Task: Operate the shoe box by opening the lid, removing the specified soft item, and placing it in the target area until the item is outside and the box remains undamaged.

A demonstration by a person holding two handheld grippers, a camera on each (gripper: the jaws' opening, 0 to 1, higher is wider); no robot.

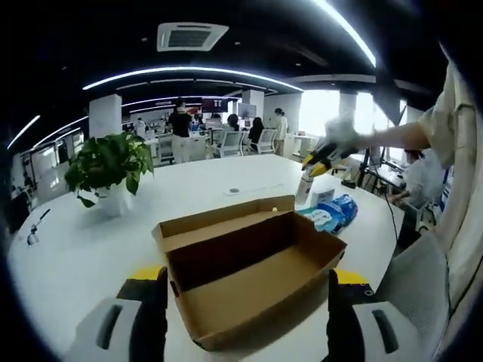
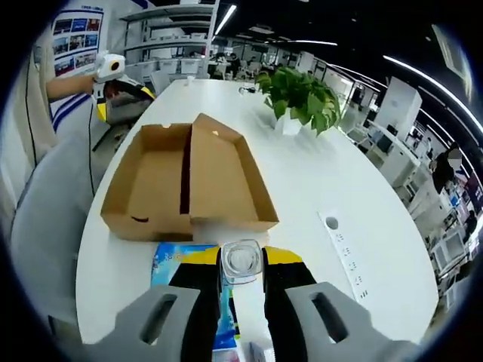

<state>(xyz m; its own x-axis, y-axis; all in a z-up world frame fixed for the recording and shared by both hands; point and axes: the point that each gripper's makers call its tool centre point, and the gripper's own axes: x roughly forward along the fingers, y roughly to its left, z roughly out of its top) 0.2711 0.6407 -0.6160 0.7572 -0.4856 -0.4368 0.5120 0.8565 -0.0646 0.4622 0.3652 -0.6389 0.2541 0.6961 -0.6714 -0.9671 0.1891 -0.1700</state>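
1. The cardboard shoe box (image 1: 253,268) lies open and empty on the white table (image 1: 90,256), between the wide-spread jaws of the left gripper (image 1: 245,317).
2. The right gripper (image 2: 241,290) holds a clear bottle (image 2: 243,260) above the blue soft pack (image 2: 177,260), already outside, just beside the box.
3. Best lower the bottle gently, upright, clear of the cardboard wall.

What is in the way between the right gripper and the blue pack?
A small bottle, held in the right gripper's fingers, stands over the blue pack on the table beside the open shoe box.
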